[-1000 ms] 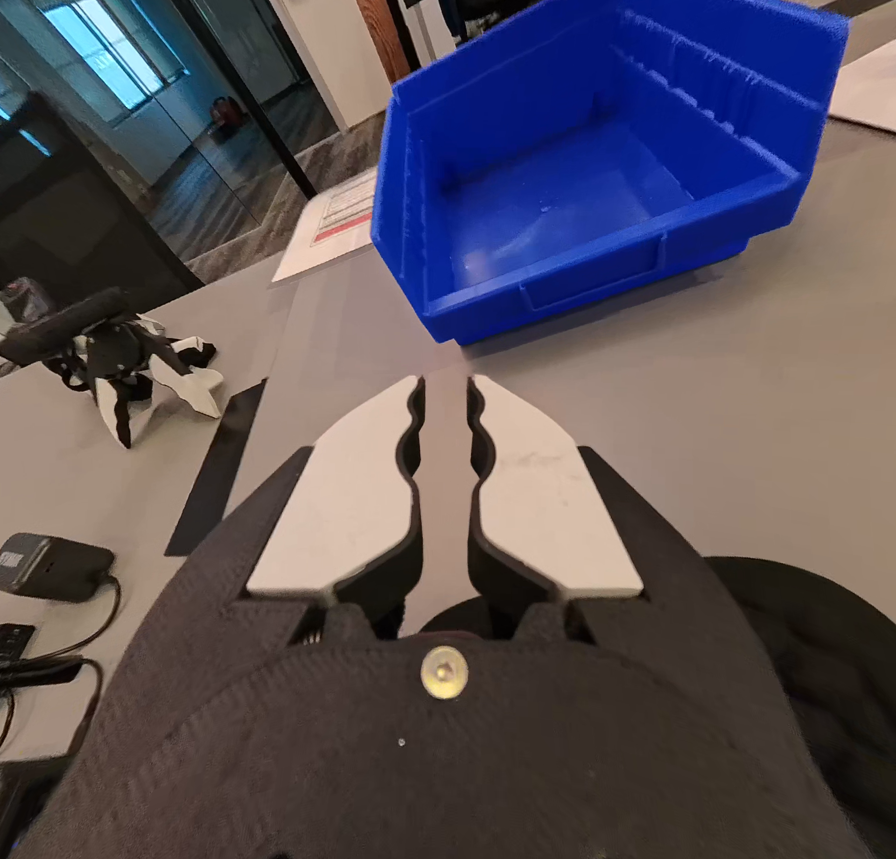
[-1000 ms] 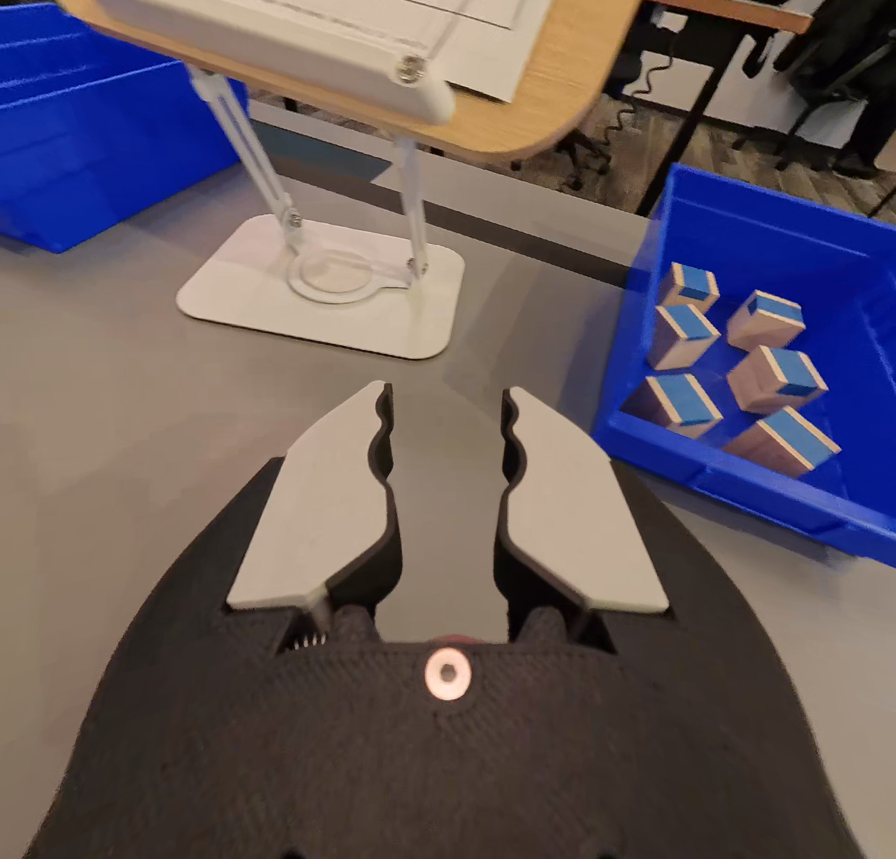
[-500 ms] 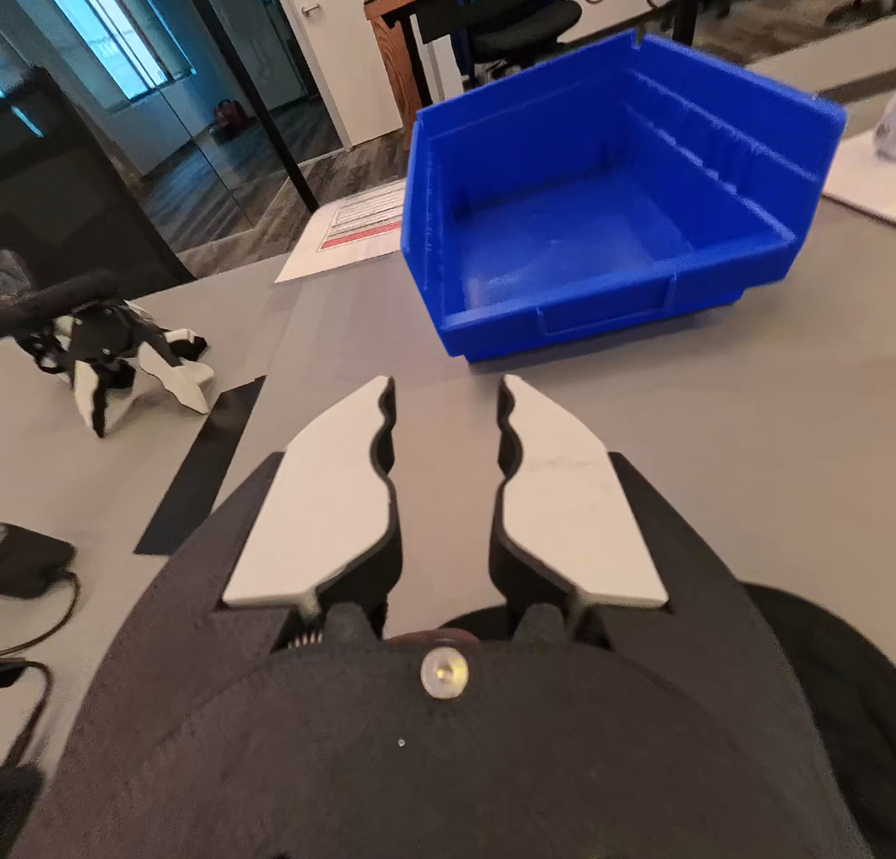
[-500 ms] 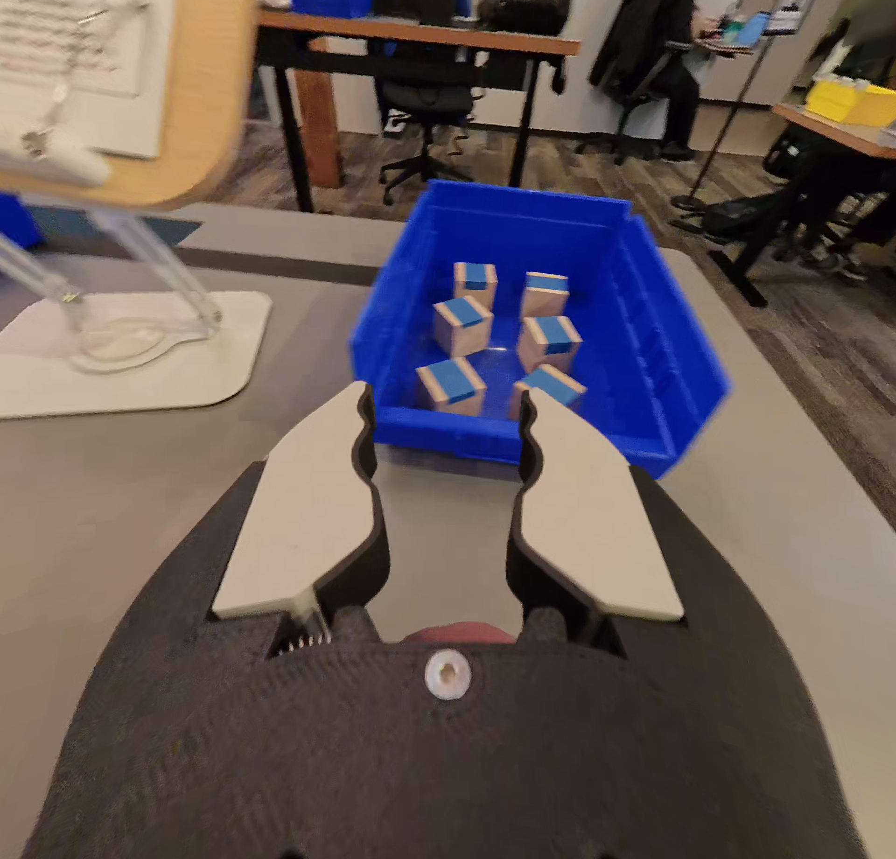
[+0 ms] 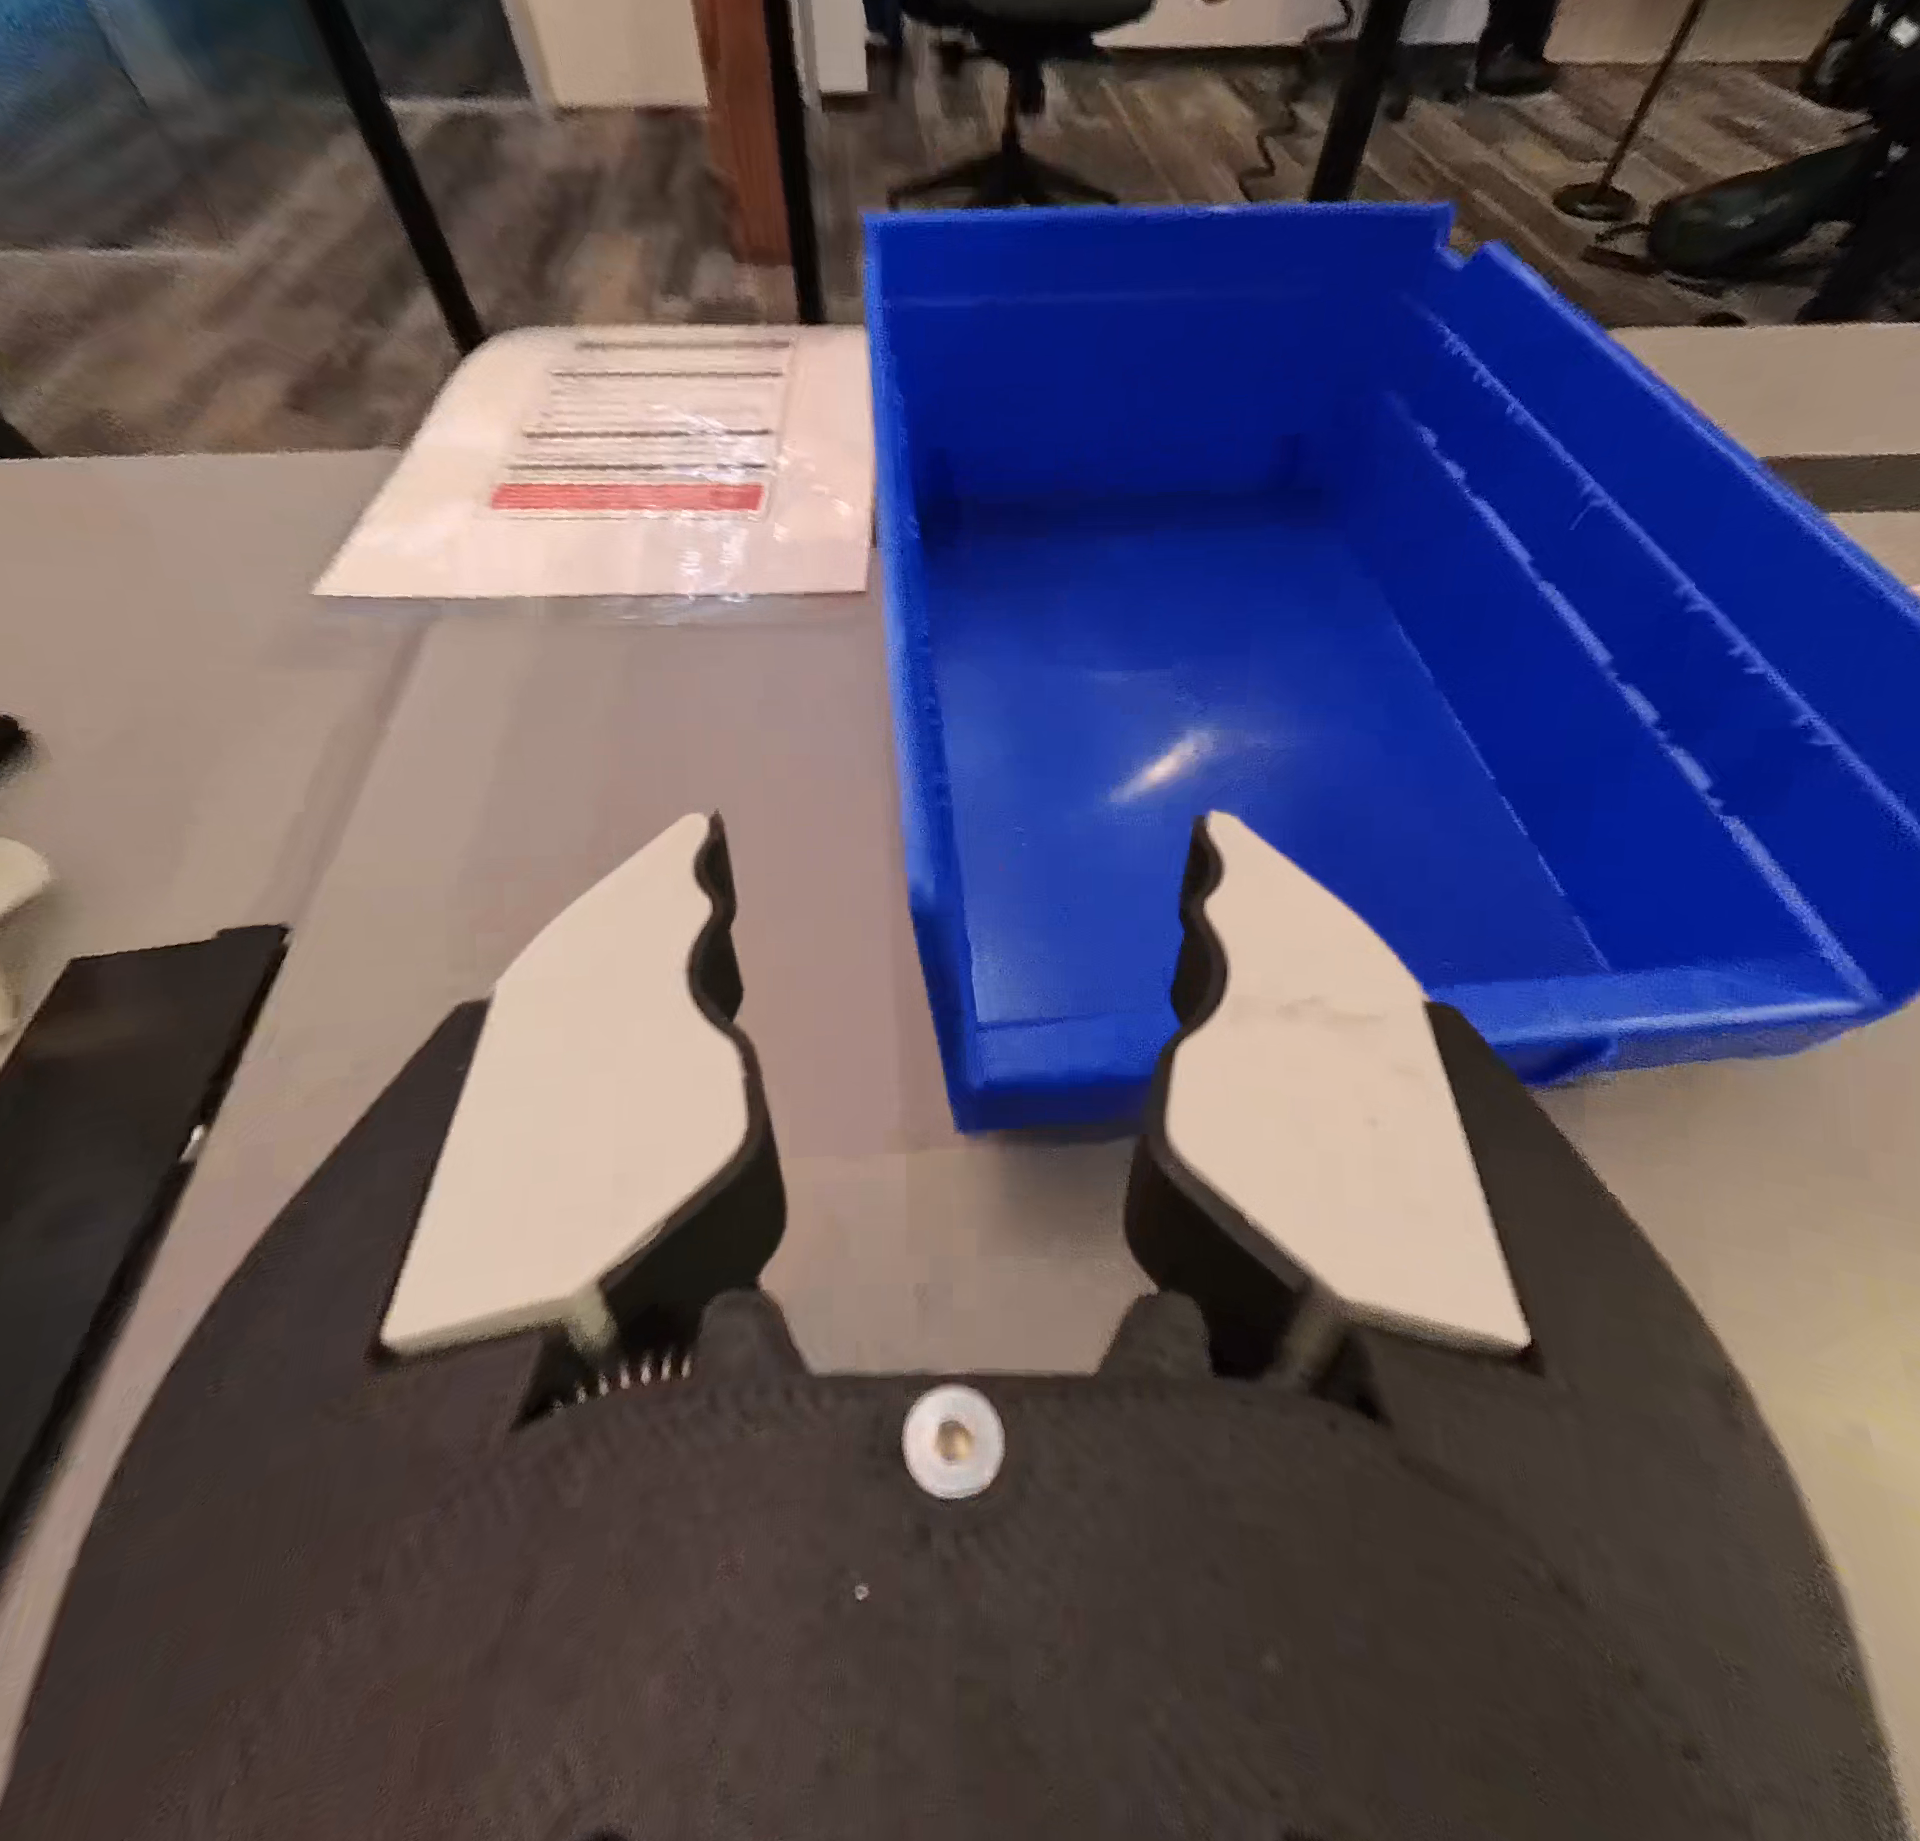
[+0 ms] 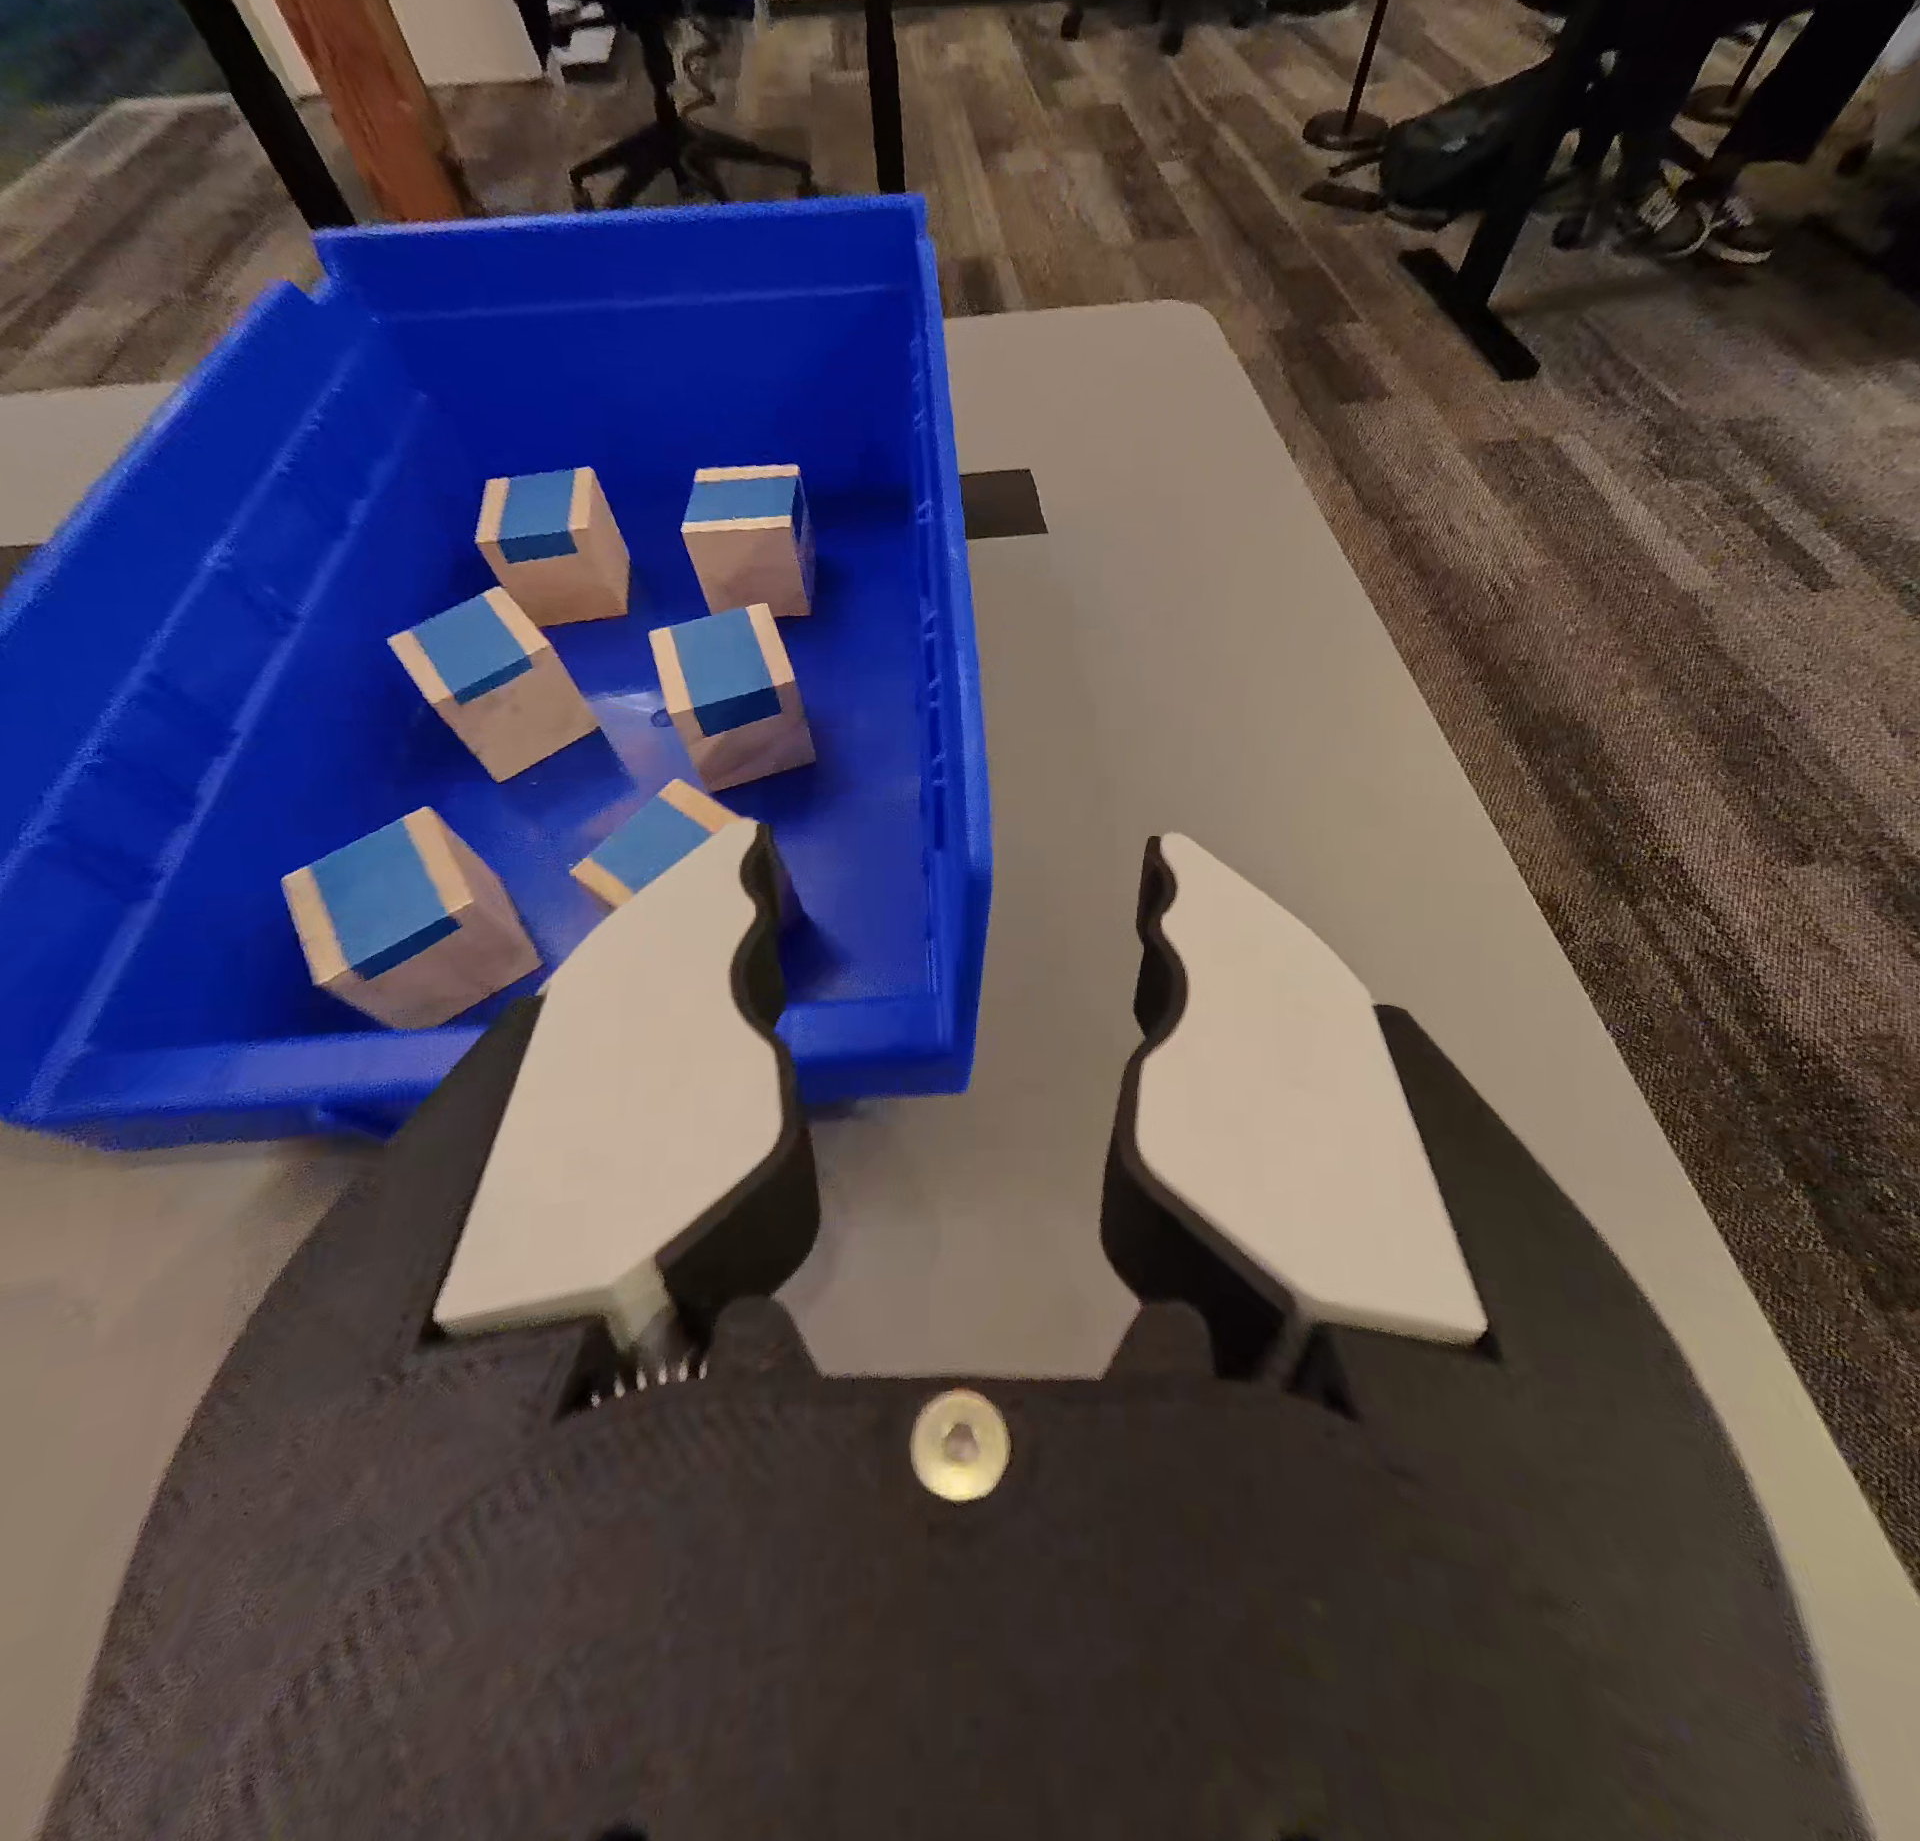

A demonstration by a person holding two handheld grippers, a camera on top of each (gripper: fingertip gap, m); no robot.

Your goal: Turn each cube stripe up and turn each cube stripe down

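The right gripper's (image 6: 956, 835) left finger (image 6: 644, 1043) covers most of the nearest of the six wooden cubes with blue stripes (image 6: 644, 841); the other five show stripe up in the blue plastic bin (image 6: 951, 648) at the grey worktop's (image 6: 1195, 648) right edge. The left view is blurred; its laminated white sheet (image 5: 613, 472) cannot be made out. The left gripper (image 5: 961, 835) is spread wide and bare over the near left corner of a second, empty blue plastic bin (image 5: 1662, 648). A second ago both jaws stood much narrower, and the right view faced a white stand instead of the cubes.
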